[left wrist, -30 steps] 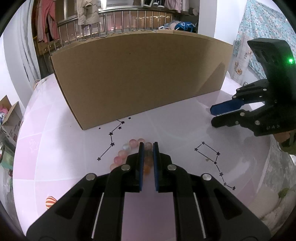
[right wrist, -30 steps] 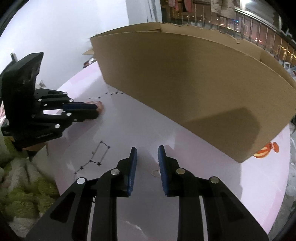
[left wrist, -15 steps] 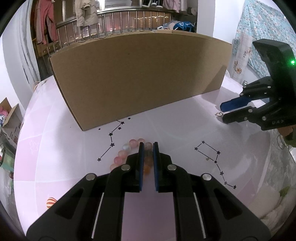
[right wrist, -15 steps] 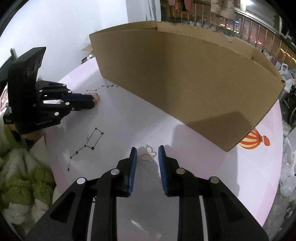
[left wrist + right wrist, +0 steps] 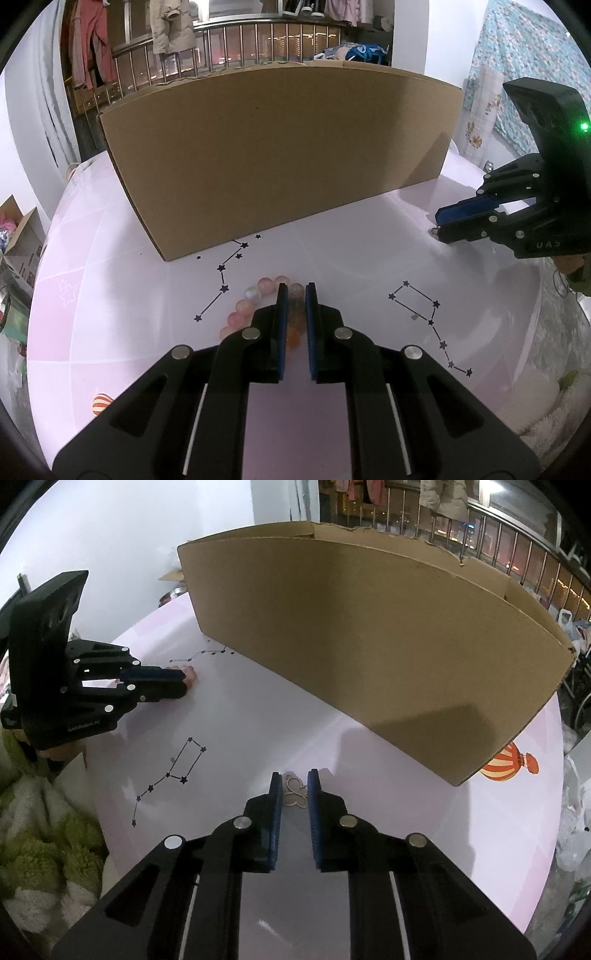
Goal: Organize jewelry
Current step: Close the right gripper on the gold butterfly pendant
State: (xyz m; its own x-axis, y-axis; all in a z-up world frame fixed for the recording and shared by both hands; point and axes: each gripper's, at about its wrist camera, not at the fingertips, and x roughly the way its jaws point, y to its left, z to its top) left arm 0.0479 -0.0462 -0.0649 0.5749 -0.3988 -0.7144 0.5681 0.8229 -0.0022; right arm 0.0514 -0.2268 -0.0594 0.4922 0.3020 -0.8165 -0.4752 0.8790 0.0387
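My left gripper is shut on a bracelet of pink and orange beads that lies on the pale pink table; beads show between its blue pads. The right wrist view has that gripper at the left with beads at its tip. My right gripper is closing on a small gold butterfly pendant lying flat on the table, whose wings reach both pads. In the left wrist view the right gripper is at the far right, tip down on the table.
A large open cardboard box stands across the table behind both grippers. Black constellation prints and a balloon print mark the tabletop. A fluffy green and white blanket lies past the near table edge. A railing stands behind.
The right gripper tipped over the butterfly pendant, which now sits between its fingers, and its jaws have narrowed. The left gripper and the bracelet have stayed where they were.
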